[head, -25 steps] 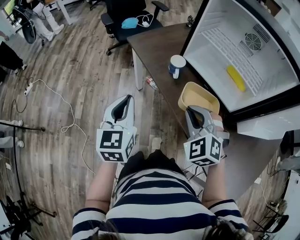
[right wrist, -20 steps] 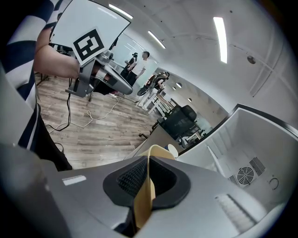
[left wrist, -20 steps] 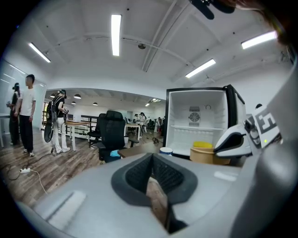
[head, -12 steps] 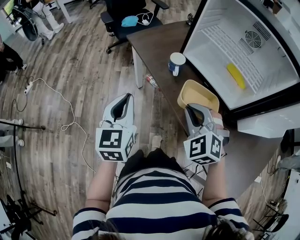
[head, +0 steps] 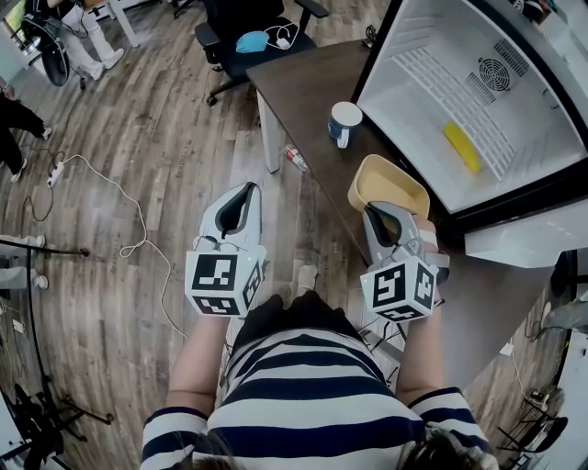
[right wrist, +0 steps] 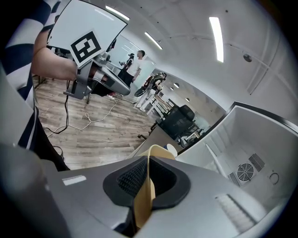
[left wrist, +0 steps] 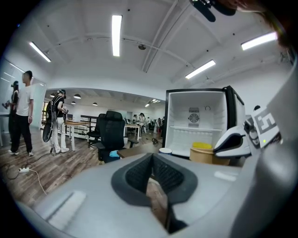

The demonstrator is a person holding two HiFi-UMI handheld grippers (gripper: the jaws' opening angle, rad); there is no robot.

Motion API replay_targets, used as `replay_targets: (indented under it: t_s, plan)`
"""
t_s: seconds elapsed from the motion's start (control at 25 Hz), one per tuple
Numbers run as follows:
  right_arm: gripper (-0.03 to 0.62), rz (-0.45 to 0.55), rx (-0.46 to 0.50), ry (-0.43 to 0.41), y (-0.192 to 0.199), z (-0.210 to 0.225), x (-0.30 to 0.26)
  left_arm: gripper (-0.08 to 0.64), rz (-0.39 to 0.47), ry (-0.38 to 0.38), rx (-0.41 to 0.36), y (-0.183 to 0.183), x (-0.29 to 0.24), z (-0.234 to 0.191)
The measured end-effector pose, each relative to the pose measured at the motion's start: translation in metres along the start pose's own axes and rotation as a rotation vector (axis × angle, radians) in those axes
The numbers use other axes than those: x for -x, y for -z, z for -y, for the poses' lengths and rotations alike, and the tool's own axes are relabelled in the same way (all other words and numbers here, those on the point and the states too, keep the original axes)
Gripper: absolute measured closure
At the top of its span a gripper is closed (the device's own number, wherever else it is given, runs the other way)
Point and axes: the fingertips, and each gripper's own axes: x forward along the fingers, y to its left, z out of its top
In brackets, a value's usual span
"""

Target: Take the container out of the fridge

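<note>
We record a floor (head: pixel 138 119) of grey-brown wood planks with a matt, streaked grain. The fridge (head: pixel 413 55) stands open. Its interior is smooth white plastic, with a ribbed wire shelf and a round fan grille (head: pixel 492 75) in the back wall. A long yellow item (head: pixel 462 148) lies on the shelf; we cannot identify it. The table (head: pixel 303 92) carrying the fridge has a dark brown, flat matt top with square corners. A black office chair (head: pixel 248 27) stands beyond the table, with a light blue face mask (head: pixel 254 41) on its seat.

The only print we can make out is the black-and-white square markers on the cube of each gripper.

The left gripper (head: pixel 241 204) has a smooth grey shell and dark ribbed pads. Its jaws are together, with nothing between them, over the floor.

The right gripper (head: pixel 384 216) is clamped on the near rim of the container (head: pixel 389 186). In the right gripper view the thin tan wall stands pinched between the ribbed pads (right wrist: pixel 132 179).

The container is a tan tub, a rounded rectangle, open at the top and smooth. It is out of the fridge, over the table edge and just beside the fridge's lower front corner. We cannot tell whether it rests on the table.

A white mug (head: pixel 345 122) with a blue inside stands on the table, apart from the container.
</note>
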Motion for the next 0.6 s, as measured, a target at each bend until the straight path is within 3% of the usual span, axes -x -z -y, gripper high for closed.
replay_targets:
  t_s: [0.6]
  plan:
    - [0.578,0.01,-0.003,0.0,-0.0003,0.0029,0.0014,0.56,0.001,0.001,-0.011,-0.0017,0.0,0.0034]
